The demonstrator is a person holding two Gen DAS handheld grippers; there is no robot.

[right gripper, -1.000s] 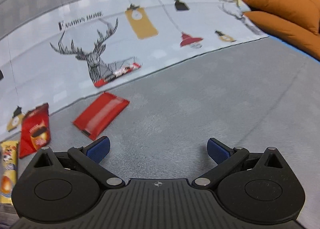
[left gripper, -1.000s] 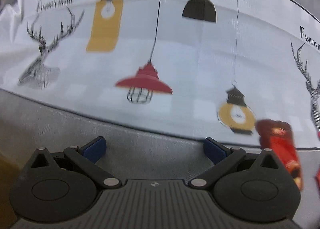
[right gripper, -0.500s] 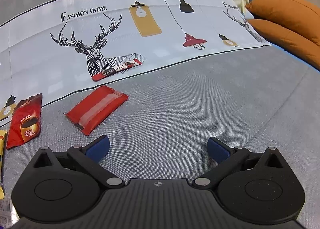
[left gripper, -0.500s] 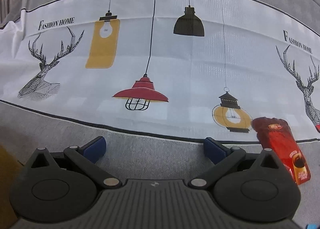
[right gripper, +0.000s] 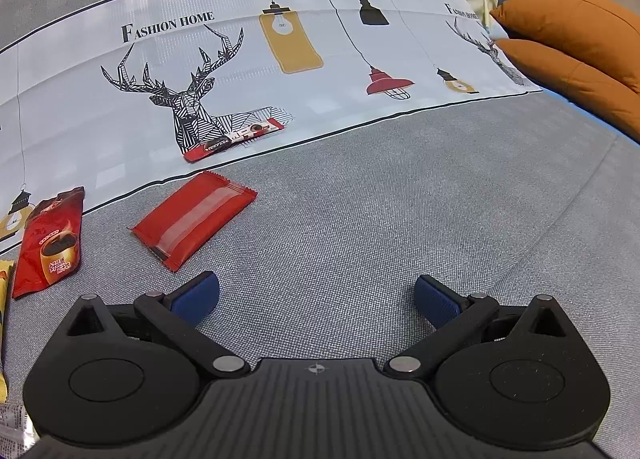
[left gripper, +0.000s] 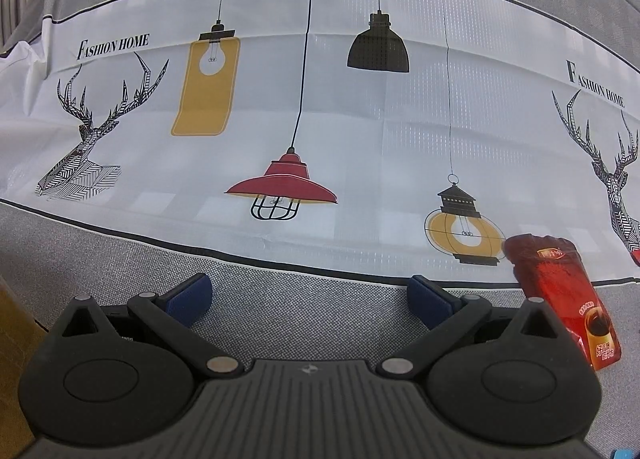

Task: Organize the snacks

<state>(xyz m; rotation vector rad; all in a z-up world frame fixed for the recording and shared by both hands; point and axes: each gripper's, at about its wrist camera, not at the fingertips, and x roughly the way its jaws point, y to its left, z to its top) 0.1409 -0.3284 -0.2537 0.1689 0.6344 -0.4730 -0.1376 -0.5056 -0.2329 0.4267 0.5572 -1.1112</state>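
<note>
Both views have steadied and drawn nearer the printed cloth (right gripper: 120, 107); the left gripper (left gripper: 310, 293) and right gripper (right gripper: 316, 295) gape wide, empty, the red wafer packet (right gripper: 194, 225) just below its border, ungrasped.

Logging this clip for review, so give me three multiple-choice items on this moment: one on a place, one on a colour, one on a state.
1. Where does the slim red stick packet lie?
A. on the printed deer
B. on the orange cushions
C. between the right fingers

2. What colour is the flat rectangular wrapper on the grey cloth?
A. blue
B. red
C. green

3. How is the right gripper?
A. shut on a packet
B. open, holding nothing
C. shut, empty

Answers: 1 A, it rests across the deer print's base on the white sheet. 2 B, it is red with a pale stripe. 3 B, the blue fingers stand wide apart over bare cloth.
</note>
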